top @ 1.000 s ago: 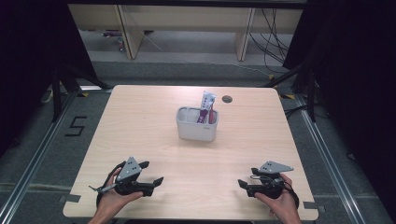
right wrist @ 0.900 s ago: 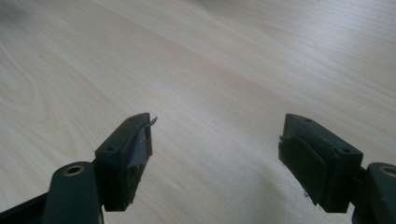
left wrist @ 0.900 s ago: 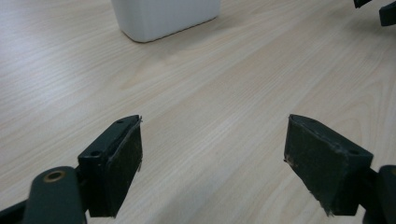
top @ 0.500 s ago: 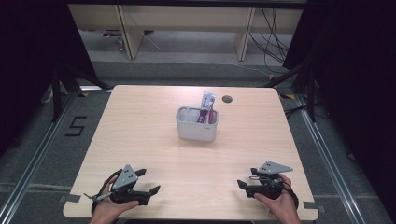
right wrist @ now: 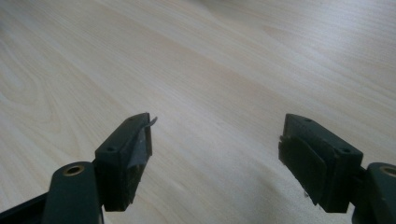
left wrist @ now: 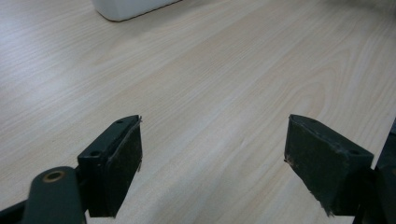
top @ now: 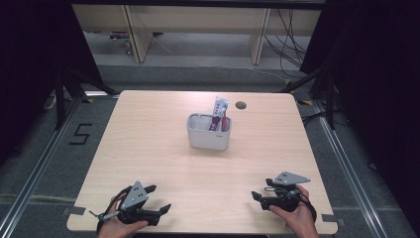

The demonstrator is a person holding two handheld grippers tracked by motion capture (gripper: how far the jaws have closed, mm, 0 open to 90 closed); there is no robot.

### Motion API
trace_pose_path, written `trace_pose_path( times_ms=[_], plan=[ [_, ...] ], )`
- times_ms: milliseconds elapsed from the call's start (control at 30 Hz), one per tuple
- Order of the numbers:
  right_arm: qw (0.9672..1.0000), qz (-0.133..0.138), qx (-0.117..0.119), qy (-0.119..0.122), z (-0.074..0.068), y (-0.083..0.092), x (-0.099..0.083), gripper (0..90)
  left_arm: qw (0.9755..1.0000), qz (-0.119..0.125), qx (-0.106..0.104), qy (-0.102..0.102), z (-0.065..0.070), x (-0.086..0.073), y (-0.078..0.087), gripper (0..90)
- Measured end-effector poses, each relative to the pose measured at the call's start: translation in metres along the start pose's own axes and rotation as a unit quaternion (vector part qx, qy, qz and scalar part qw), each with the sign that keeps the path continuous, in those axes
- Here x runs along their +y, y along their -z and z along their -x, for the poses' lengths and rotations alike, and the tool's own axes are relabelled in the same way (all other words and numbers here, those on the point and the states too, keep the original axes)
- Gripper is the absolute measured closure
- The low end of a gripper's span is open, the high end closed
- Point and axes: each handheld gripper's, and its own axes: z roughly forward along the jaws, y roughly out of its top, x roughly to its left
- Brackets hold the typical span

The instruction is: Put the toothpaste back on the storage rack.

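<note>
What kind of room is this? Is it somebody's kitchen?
Probably not a kitchen; it looks like a lab or workshop for recording tasks. A bare wooden table stands on a grey floor with a taped number 5, loose cables lie behind, and dark curtains hang at the sides.

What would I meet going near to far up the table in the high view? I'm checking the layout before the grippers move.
Left gripper and right gripper at the near edge → white container holding a purple tube → round cable hole near the far edge.
</note>
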Motion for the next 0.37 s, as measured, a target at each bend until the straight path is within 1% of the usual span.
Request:
trace_pose_path(
  times_ms=[33, 67, 100, 133, 167, 200, 267, 300, 333, 367],
  plan=[
    [1.0, 0.001, -0.002, 0.009, 0.0015, -0.0002, 0.0002, 26.1, 1.0, 0.003, -0.002, -0.003, 0.0003, -0.0003, 0.0005, 18.7],
    [1.0, 0.0, 0.0, 0.007, 0.001, -0.0002, 0.0003, 26.1, 1.0, 0.008, -0.002, 0.001, 0.0017, -0.0008, 0.0004, 18.7],
    [1.0, 0.003, 0.0, 0.008, 0.0008, -0.0008, 0.0002, 26.1, 1.0, 0.002, -0.001, -0.004, 0.0022, -0.0007, 0.0021, 18.8],
    [1.0, 0.002, 0.0, 0.009, 0.0007, -0.0008, 0.0002, 26.1, 1.0, 0.002, -0.002, -0.006, 0.0029, -0.0011, 0.0023, 18.8],
    [1.0, 0.002, 0.0, 0.01, 0.0007, -0.0009, 0.0002, 26.1, 1.0, 0.008, -0.004, -0.001, 0.0049, -0.0015, 0.0018, 18.8],
    [1.0, 0.002, 0.0, 0.009, 0.0006, -0.0009, 0.0002, 26.1, 1.0, 0.004, -0.006, -0.007, 0.0051, -0.0016, 0.0026, 18.8],
    [0.9999, 0.002, -0.001, 0.01, 0.0008, -0.0008, 0.0002, 26.1, 1.0, 0.004, -0.006, -0.006, 0.0057, -0.0021, 0.0026, 18.9],
    [1.0, 0.001, -0.001, 0.01, 0.0007, -0.0008, 0.0001, 26.1, 0.9999, -0.003, -0.001, -0.012, 0.0043, -0.0021, 0.0031, 18.9],
    [1.0, 0.001, 0.0, 0.01, 0.0007, -0.0009, 0.0001, 26.1, 1.0, 0.003, -0.001, -0.007, 0.0046, -0.0025, 0.0022, 18.9],
    [1.0, 0.001, -0.003, 0.006, 0.0001, -0.0006, -0.0001, 26.1, 1.0, 0.004, 0.002, -0.004, 0.0049, -0.0026, 0.002, 18.9]
  ],
)
